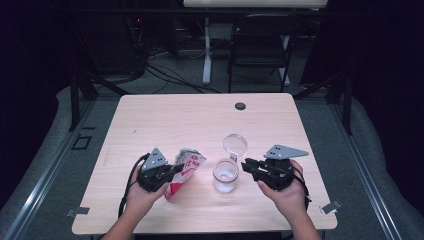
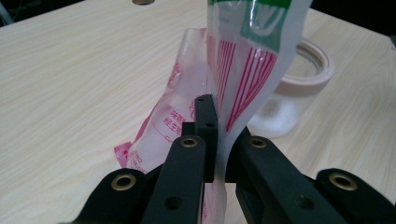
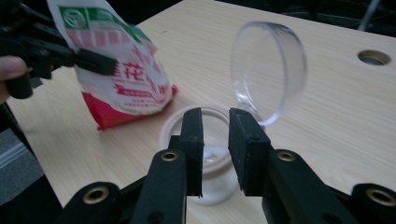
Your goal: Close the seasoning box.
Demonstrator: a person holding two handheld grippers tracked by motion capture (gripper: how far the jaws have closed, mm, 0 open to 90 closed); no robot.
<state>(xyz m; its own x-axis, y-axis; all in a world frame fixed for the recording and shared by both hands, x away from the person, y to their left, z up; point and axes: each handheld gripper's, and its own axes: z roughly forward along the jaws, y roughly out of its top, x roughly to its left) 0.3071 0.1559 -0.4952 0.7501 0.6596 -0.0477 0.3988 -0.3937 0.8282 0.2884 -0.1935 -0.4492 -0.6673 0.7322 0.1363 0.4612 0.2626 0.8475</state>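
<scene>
The left gripper (image 1: 172,171) pinches a red, white and green printed bag (image 1: 186,170) by its edge, low and left of centre in the high view. The bag's bottom looks to rest on the table (image 1: 165,120) while its top leans toward the jar, likely so it can be tipped over the opening. In the left gripper view the thin film is clamped tight between the jaws.

The glass jar (image 1: 225,175) stands just right of the bag, a little white stuff at its bottom. Its hinged clear lid (image 1: 235,144) is swung up and back, leaving the mouth free for filling.

The right gripper (image 1: 248,165) sits just right of the jar. Its jaws stand narrowly apart with nothing between them, above the jar's rim in the right gripper view, perhaps ready to steady it.
</scene>
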